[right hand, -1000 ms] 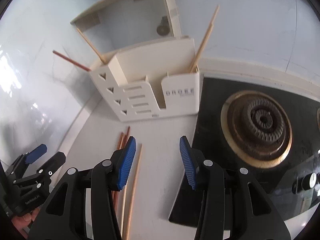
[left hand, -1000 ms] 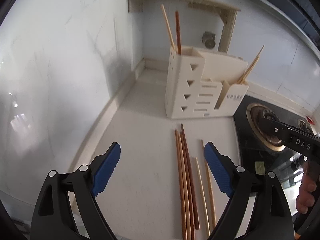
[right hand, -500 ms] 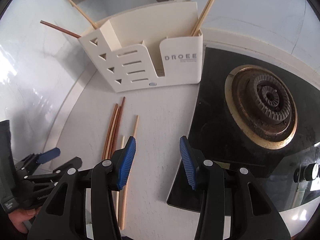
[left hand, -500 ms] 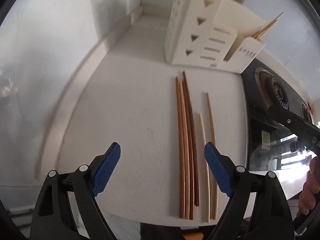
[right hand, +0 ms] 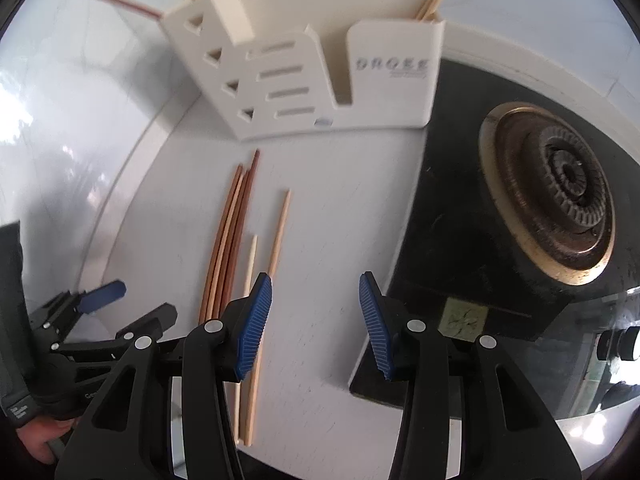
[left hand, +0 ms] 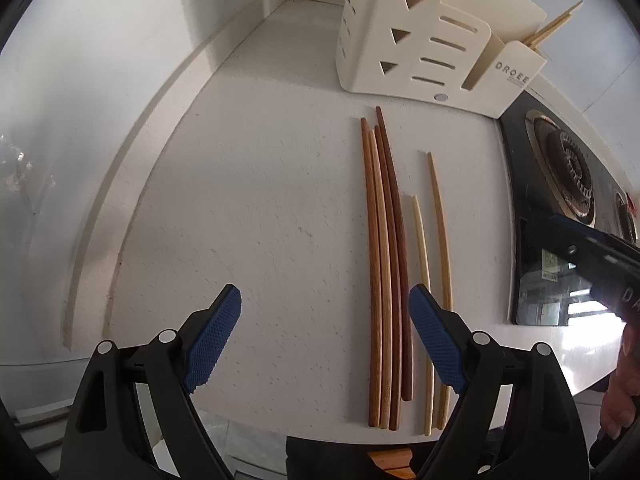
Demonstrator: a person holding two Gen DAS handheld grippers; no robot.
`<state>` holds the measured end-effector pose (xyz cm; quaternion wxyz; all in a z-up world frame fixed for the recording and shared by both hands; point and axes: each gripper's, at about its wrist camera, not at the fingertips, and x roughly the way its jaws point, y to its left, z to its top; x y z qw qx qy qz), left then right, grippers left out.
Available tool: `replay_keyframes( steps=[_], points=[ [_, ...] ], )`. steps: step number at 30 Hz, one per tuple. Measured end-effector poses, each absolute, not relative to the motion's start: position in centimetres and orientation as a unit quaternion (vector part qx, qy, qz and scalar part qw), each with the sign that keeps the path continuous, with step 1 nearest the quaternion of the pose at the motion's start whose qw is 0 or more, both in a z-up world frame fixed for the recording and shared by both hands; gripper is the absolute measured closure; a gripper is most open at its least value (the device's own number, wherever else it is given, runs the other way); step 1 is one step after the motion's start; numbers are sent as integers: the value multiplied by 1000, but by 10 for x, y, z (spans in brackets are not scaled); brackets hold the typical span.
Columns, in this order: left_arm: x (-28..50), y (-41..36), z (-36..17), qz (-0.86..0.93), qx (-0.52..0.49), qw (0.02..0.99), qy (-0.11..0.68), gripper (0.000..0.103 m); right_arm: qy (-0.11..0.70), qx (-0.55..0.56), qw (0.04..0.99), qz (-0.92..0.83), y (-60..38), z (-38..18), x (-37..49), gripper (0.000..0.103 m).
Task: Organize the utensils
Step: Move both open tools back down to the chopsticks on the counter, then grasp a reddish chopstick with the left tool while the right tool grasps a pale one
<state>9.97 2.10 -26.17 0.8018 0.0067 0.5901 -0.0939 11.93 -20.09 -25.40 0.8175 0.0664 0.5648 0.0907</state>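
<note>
Both cameras have tipped down toward the counter since the earlier frames, and the holder has slid up to the top edge of view. Left gripper hangs with its blue pads spread wide, nothing between them but bare countertop; the dark chopsticks lie just inside its right pad. Right gripper stands about half open, also holding nothing, with the pale chopsticks running under its left pad. All the sticks lie flat, side by side, near the counter's front edge, pointing toward the cream utensil holder by the stove. More chopsticks already stand in the holder's end slots.

These look light, stiff and smooth: easy to lift, likely to roll or slip sideways. Lying flush on the counter, they offer little to pinch. My call: grip one across its width near the thicker end at the counter's edge, squarely, so it doesn't swivel between the pads.
</note>
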Motion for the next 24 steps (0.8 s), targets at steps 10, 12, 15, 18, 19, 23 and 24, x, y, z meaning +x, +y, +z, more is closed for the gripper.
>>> replay_keyframes(
  steps=[10,12,15,18,19,23,24],
  points=[
    [101,26,-273,-86,14,784,614,18,581,66,806,88,-195,-261,123,57],
    [101,26,-276,-87,19,779,621,18,581,72,806,85,-198,-260,122,57],
    [101,24,-280,-87,27,775,625,19,578,78,808,82,-201,-258,120,57],
    [103,20,-287,-85,38,771,630,19,576,82,809,81,-206,-256,119,57],
    [104,19,-288,-84,41,770,631,19,575,84,810,80,-207,-256,118,57],
    [107,21,-292,-64,47,769,635,19,570,83,813,79,-208,-253,117,57],
    [108,23,-293,-62,47,767,637,19,569,83,814,79,-208,-253,116,57]
  ],
)
